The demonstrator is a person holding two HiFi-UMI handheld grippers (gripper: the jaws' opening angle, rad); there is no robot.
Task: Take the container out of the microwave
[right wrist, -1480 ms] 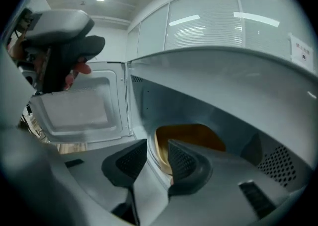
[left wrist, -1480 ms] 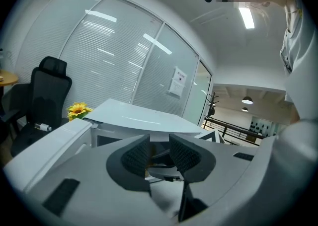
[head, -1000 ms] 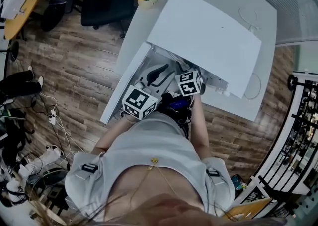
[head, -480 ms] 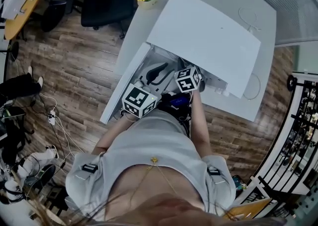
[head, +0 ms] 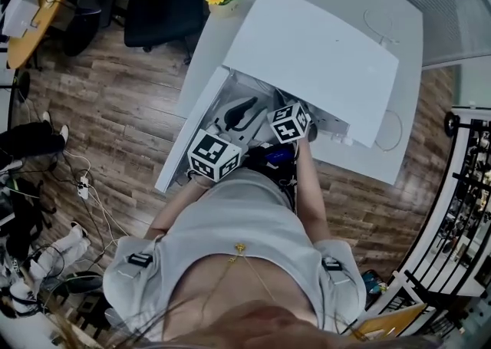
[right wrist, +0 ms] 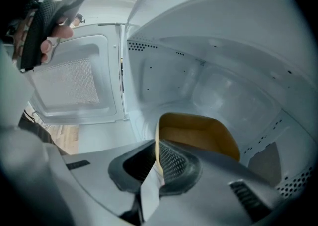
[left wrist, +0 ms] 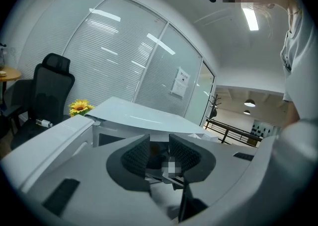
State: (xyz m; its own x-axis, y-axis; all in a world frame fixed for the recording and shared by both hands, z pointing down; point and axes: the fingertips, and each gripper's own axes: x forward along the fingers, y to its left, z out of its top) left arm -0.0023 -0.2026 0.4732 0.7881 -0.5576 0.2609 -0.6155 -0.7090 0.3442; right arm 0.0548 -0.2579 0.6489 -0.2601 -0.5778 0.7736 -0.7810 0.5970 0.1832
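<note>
Container point(right wrist: 198, 133), mustard-yellow with thin walls, rounded corners and an open top, sat inside the white microwave point(right wrist: 223, 61), directly ahead of the right gripper point(right wrist: 158, 163). That gripper's jaws had just closed, pinching the container's near wall between them. The left gripper point(left wrist: 160, 154) was off to its left by the open door point(right wrist: 74, 81), jaws slightly apart and holding nothing.
</note>
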